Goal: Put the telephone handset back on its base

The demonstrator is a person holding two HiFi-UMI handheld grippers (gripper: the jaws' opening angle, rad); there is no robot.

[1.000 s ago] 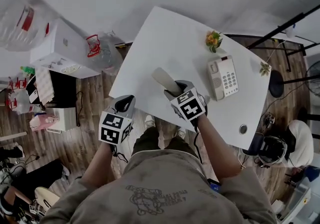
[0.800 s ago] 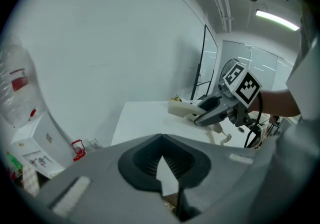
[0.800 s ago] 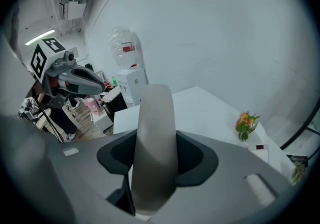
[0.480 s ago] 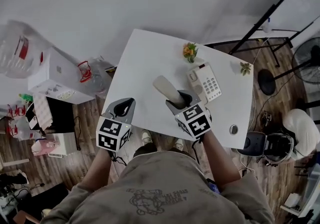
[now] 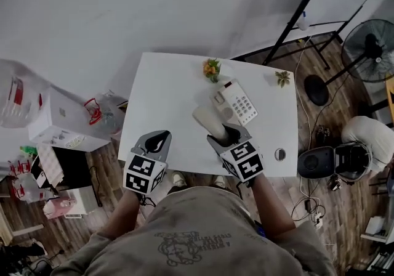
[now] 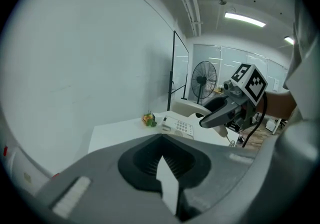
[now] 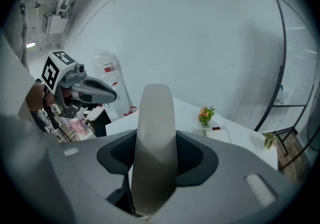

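Handset (image 5: 208, 119) sits clamped in the right gripper (image 5: 226, 137), tilted above the white table (image 5: 163, 93) and near its base (image 5: 237, 103). Left gripper (image 5: 154, 143) hangs over the table's near edge, jaws together with nothing between them

Head view: we look steeply down on the table (image 5: 166, 96). Gripper views: close behind their own jaws, facing across that table. All three share the telephone base (image 5: 237, 103)

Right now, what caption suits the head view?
Right gripper holds the telephone handset over a white table near its base; left gripper shut, empty.
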